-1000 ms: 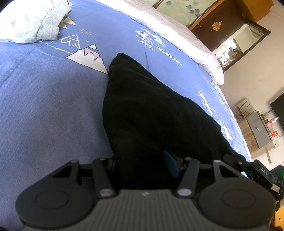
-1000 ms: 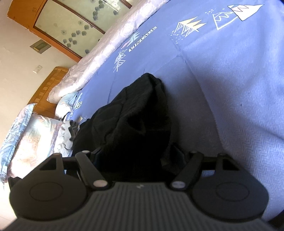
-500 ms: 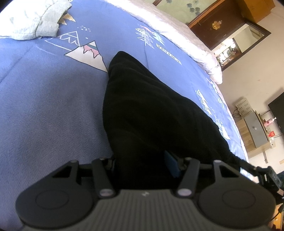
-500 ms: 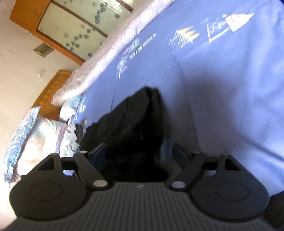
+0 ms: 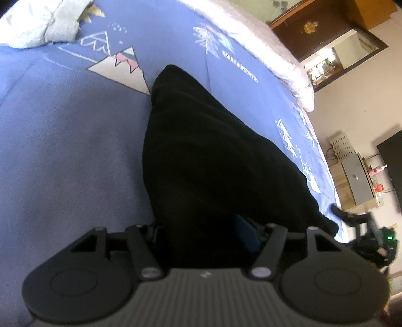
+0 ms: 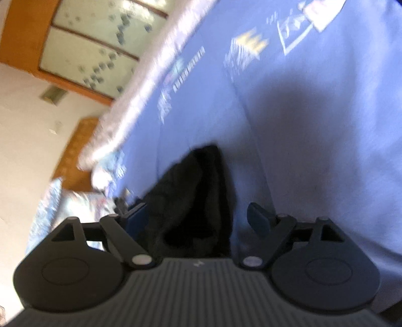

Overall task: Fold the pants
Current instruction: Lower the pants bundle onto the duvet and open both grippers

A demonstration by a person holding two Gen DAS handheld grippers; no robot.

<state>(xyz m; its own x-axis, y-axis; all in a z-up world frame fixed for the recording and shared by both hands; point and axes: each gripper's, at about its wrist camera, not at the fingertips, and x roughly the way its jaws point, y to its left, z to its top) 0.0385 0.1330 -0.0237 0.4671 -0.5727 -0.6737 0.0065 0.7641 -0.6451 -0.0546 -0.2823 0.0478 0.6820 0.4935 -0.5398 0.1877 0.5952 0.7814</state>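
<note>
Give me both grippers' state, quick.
Left gripper: shut on the pants.
Right gripper: open, fingers either side of the pants, not clamping.

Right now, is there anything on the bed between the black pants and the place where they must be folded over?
Nothing visible blocks it. The black pants lie on the blue bedspread, bare around them. The grey garment lies far off at the corner.
</note>
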